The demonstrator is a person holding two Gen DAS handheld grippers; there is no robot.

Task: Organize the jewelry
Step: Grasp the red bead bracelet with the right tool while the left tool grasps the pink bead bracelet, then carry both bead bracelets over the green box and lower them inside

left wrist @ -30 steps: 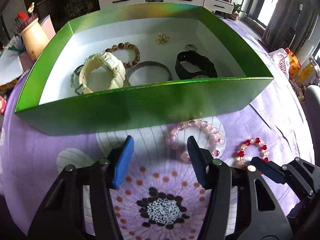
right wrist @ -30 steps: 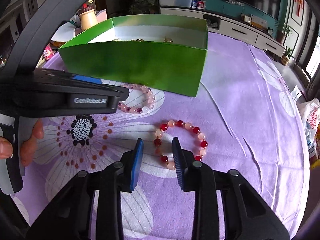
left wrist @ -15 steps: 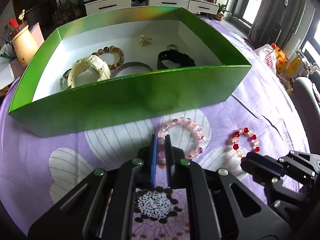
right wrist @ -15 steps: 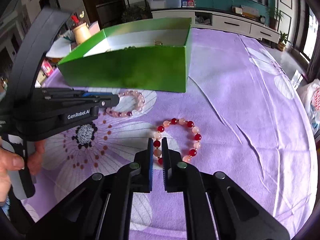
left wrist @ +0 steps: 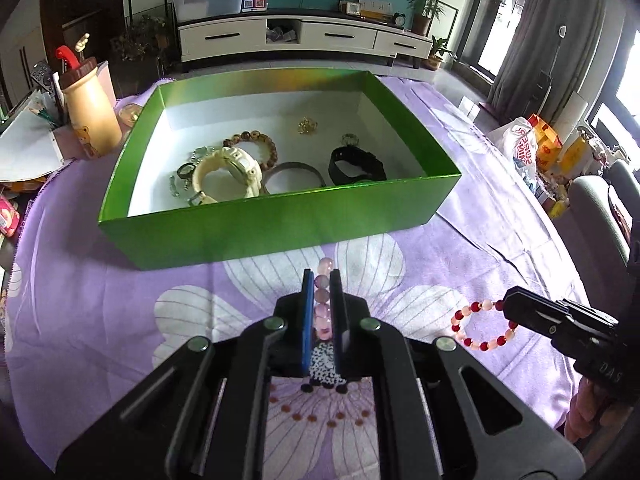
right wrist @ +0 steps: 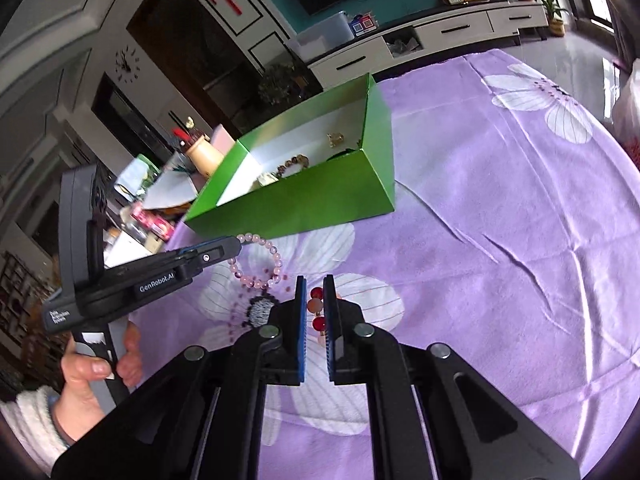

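Beads sit pinched in both grippers. The left gripper [left wrist: 322, 280] is closed on the pink bracelet [left wrist: 323, 292], which hangs from its pads so it can be carried. At three o'clock from it, the right gripper [right wrist: 315, 286] is closed on the red bracelet [right wrist: 316, 305], lifted off the purple cloth [left wrist: 100, 300] the same way. Farther on, at twelve o'clock, the green box [left wrist: 280, 224] waits open, so the bracelets can likely drop in beside the cream watch [left wrist: 228, 174] and black band [left wrist: 356, 166].
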